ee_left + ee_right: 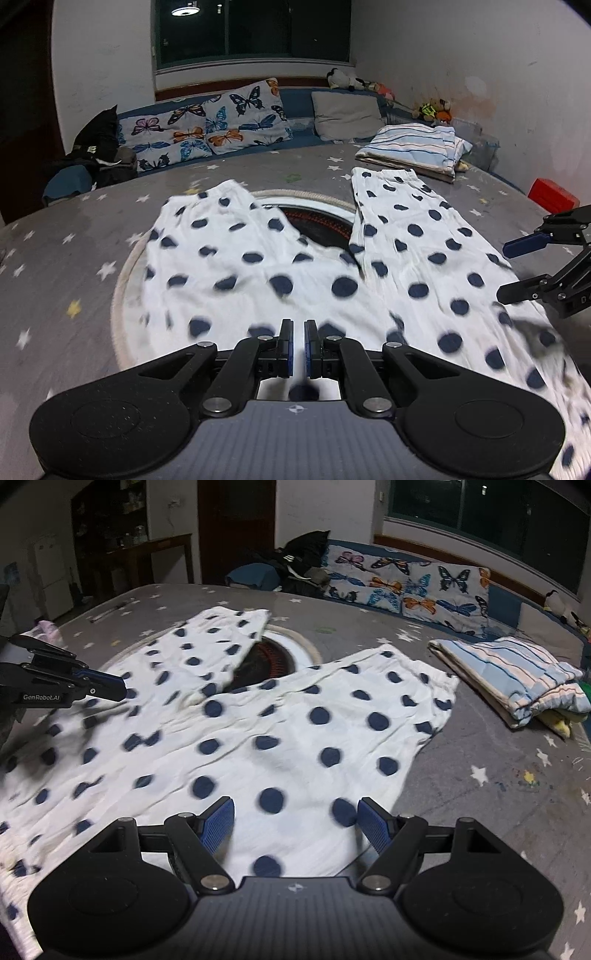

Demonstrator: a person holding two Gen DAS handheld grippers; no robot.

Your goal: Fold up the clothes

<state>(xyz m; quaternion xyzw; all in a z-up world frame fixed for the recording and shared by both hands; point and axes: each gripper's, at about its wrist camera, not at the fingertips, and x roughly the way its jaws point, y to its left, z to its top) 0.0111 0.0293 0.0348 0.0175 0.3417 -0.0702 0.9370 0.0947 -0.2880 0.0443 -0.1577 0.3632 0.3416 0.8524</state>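
Note:
White trousers with dark blue dots [295, 273] lie spread flat on the grey star-patterned bed, both legs pointing away; they also show in the right wrist view [280, 731]. My left gripper [299, 343] hovers over the waist end, its blue pads nearly together with a thin gap and no cloth seen between them. My right gripper [295, 823] is open above the right leg; it also shows at the right edge of the left wrist view [506, 273]. The left gripper shows at the left of the right wrist view [122, 690].
A folded striped blanket [417, 147] lies at the far right of the bed [55, 258]. Butterfly pillows [207, 122] and a grey pillow [347, 114] line the back. A round rimmed object [317, 221] lies under the trousers. A red box [552, 194] sits at right.

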